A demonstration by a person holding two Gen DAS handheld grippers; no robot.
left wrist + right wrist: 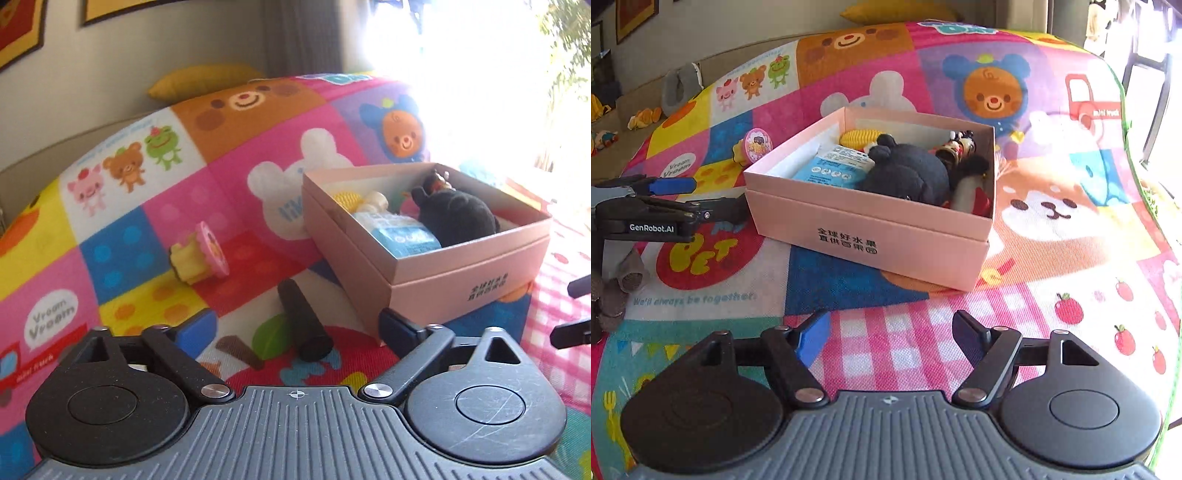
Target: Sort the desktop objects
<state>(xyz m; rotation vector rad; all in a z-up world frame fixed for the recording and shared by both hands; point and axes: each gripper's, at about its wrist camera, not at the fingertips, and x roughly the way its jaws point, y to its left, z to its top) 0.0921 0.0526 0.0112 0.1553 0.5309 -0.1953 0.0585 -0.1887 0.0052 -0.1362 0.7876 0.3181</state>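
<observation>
Closing the spread, empty left hand-held gripper (295,326) squarely across the dark tapered cylinder (304,321) lying just ahead should work best; it looks matte and rollable, near-left of the pink box (461,275). Right hand-held gripper (886,338) hangs spread, empty, near the box.

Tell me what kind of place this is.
Probably a home living room or child's play area. A colourful cartoon-animal play mat covers the surface, a pink box holds soft toys, and framed pictures hang on the wall beside a bright window.
</observation>
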